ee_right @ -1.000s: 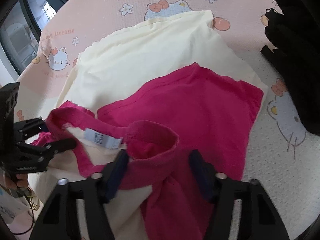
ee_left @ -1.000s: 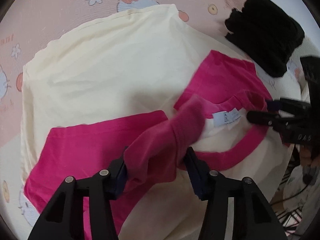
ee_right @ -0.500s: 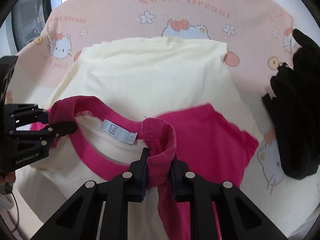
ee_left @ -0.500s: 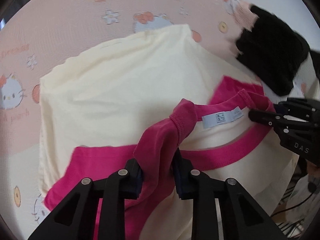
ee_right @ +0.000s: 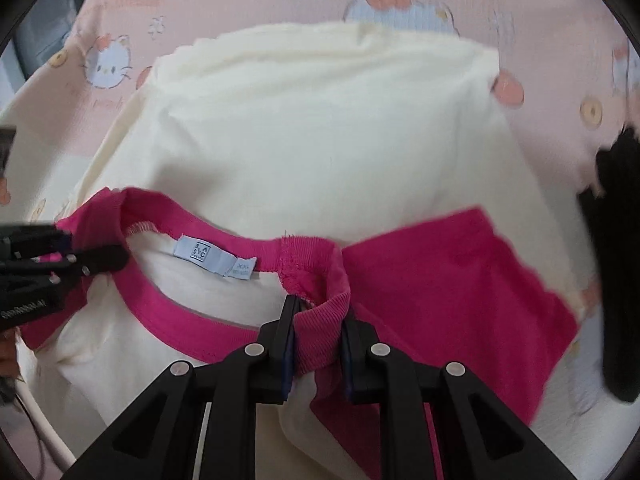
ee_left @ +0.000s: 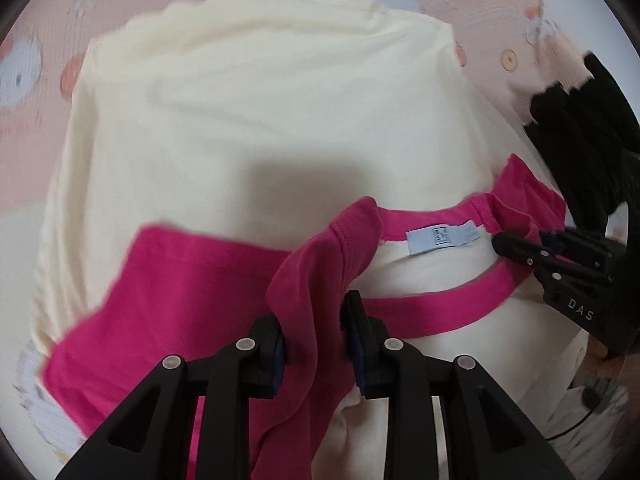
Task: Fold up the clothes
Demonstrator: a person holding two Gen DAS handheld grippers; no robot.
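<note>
both my grippers are pinched onto the cream and pink t-shirt (ee_left: 256, 128). my left gripper (ee_left: 315, 332) had its jaws closing over the past second, eased only a touch since, and now presses a bunched fold of pink shoulder fabric between its pads, the cloth rising up out of the jaws toward the neckline. my right gripper (ee_right: 317, 332) also had its jaws closing and is now clamped on the ribbed pink collar (ee_right: 320, 284), which loops up from between the pads. in my left view the right gripper (ee_left: 556, 252) shows at the right edge, its tips on the collar's far end; in my right view the left gripper (ee_right: 60, 256) shows at the left edge, gripping the pink fabric beside the collar's other end. a pale blue label (ee_right: 216, 260) sits just inside the back of the neck, between my two grips. the shirt lies spread on a pink bedspread (ee_right: 240, 0) printed with cartoon cats and flowers, its cream body stretching away from me and a pink sleeve (ee_right: 452, 280) lying flat on either side. a dark black garment (ee_left: 592, 140) lies on the bedspread off to the right, just beside the shirt's sleeve. parts of both views are blurred.
</note>
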